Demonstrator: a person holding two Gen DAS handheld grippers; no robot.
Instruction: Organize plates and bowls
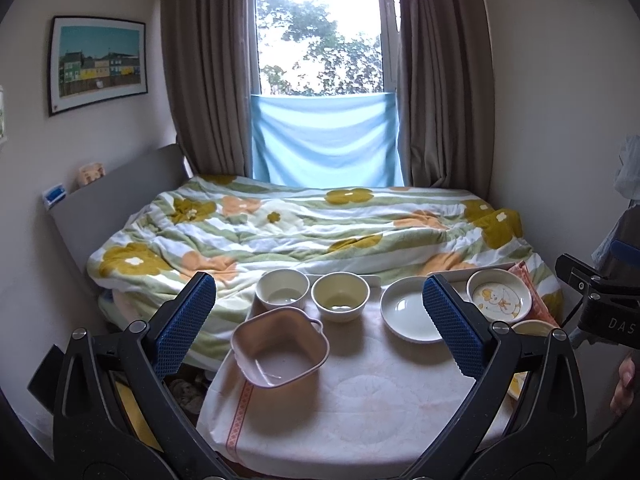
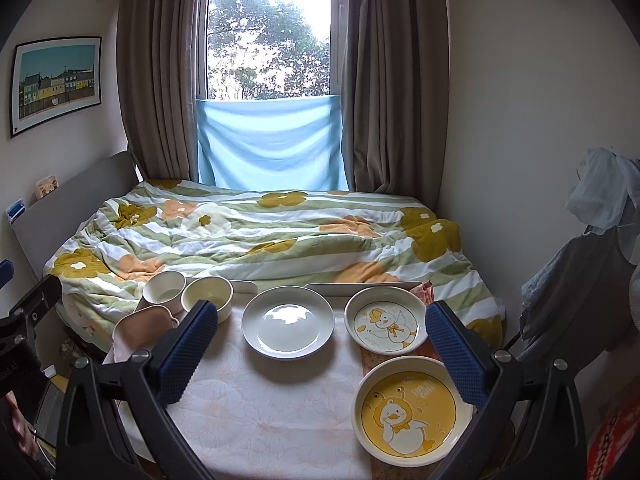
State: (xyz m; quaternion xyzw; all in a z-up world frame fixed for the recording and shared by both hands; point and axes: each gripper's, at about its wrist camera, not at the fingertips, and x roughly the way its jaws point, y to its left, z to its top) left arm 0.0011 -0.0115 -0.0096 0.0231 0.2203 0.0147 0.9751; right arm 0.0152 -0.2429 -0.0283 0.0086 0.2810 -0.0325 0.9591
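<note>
**Both grippers hanging wide above the dishes**

You are holding the left gripper with its fingers spread wide and gripping nothing; it is hovering over the left half of the table. Just ahead of it the pink bowl is sitting near the table's left edge. Beyond that, two cream bowls are standing side by side at the far edge: the left bowl and the right bowl, close together or touching. The white plate is lying to their right, partly behind your right-hand finger.

You are holding the right gripper equally wide and empty, hovering over the table's middle. Between its fingers the white plate is lying flat. To the right, the duck plate is sitting at the far edge, and the yellow plate is resting nearer you, close to the right finger. A bed is standing behind the table, under the window.
</note>
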